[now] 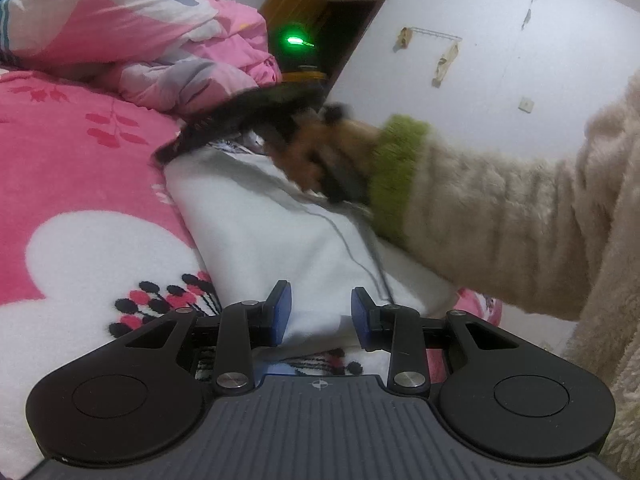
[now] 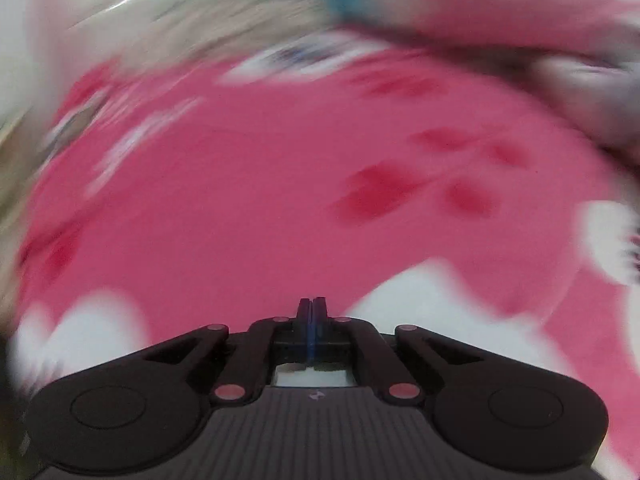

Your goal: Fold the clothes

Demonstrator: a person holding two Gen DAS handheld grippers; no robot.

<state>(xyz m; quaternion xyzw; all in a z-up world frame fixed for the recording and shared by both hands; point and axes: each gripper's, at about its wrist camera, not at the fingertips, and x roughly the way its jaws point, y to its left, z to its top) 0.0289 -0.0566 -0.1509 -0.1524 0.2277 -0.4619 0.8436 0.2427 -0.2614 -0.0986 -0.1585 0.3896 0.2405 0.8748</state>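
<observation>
A white garment (image 1: 280,232) with grey lines lies folded on the pink flowered bedspread (image 1: 72,168). My left gripper (image 1: 321,300) is open, its blue pads either side of the garment's near edge. In the left wrist view the right gripper (image 1: 240,128) shows as a dark blur over the garment's far end, held by a hand in a fuzzy cream sleeve (image 1: 500,220). In the right wrist view my right gripper (image 2: 313,304) has its jaws pressed together, with nothing seen between them, over the blurred pink bedspread (image 2: 260,200).
A crumpled pink and white quilt (image 1: 140,32) is heaped at the back of the bed. A wooden cabinet (image 1: 312,12) with a green light (image 1: 295,40) stands by the white wall (image 1: 500,60). The right wrist view is heavily motion-blurred.
</observation>
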